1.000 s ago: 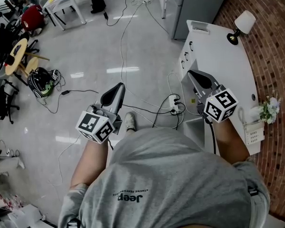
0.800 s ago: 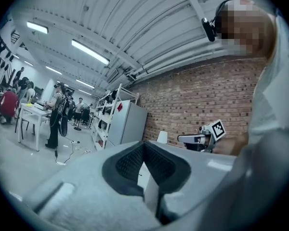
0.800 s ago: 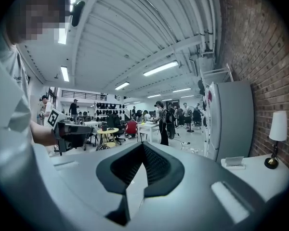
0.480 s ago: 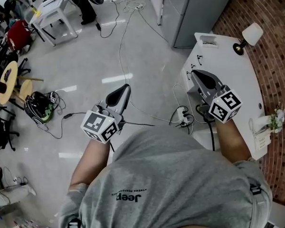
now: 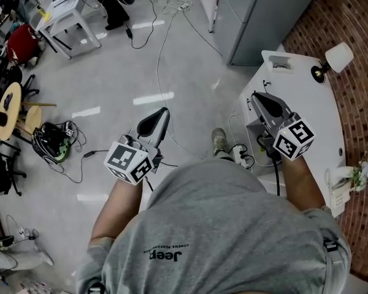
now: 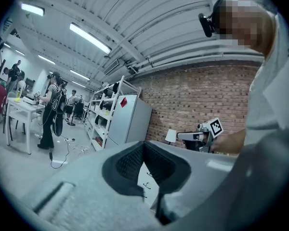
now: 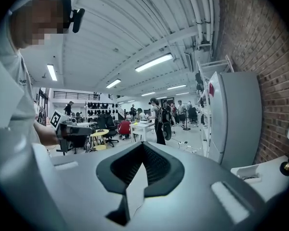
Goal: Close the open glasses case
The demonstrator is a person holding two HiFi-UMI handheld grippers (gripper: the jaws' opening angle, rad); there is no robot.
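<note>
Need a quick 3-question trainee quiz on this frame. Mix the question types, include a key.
1. True or false: the left gripper has its jaws shut with nothing between them.
2. What stands on the white desk beside the brick wall? A) a lamp B) a kettle C) a monitor
3. In the head view, which gripper is closer to the white desk?

Key: 1 true. 2 A. 3 the right gripper.
</note>
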